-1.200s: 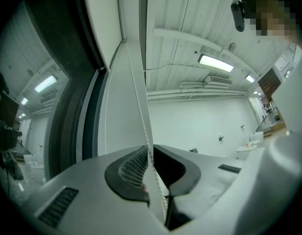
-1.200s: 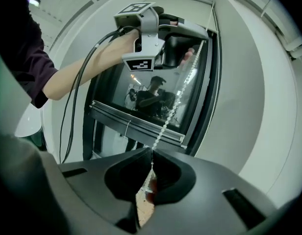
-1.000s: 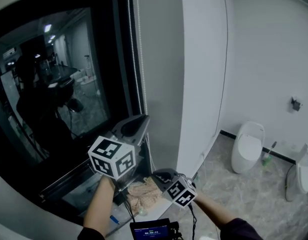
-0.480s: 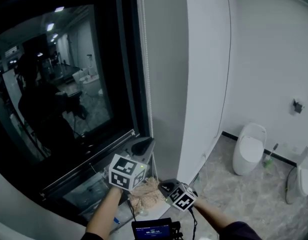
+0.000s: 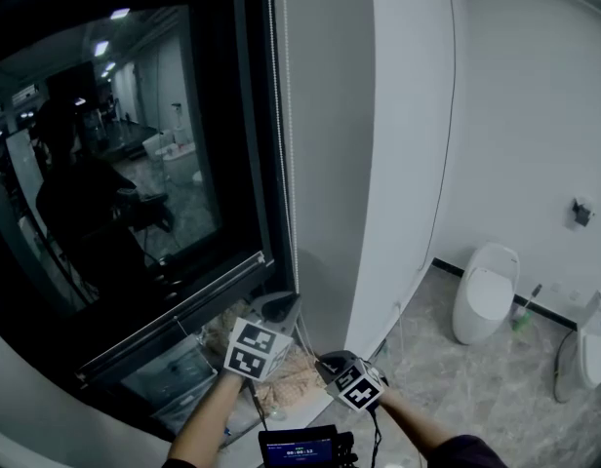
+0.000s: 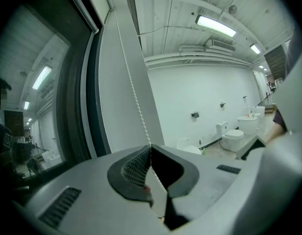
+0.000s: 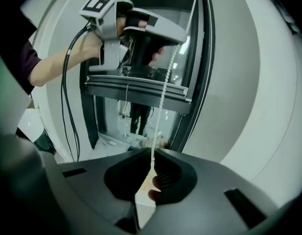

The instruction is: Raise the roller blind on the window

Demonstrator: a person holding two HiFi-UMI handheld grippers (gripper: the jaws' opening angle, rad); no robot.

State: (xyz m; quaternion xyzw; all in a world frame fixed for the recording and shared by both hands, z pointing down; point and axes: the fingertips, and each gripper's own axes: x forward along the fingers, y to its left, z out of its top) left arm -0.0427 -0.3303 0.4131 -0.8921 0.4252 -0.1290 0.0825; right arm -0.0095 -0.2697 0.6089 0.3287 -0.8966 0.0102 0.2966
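A white bead chain hangs down the right side of the dark window. My left gripper is low beside the window's crossbar and is shut on the chain, which runs straight up from its closed jaws. My right gripper is a little lower and to the right, also shut on the chain at its jaws. The right gripper view shows the left gripper above it. The blind itself does not show over the glass.
A grey wall panel stands right of the window. Down on the marble floor are a white toilet, a second white fixture and a beige cloth. A small screen sits at the bottom edge.
My left gripper has come down along the chain, from beside the glass to below the crossbar. The right gripper has stayed almost still, low on the chain.
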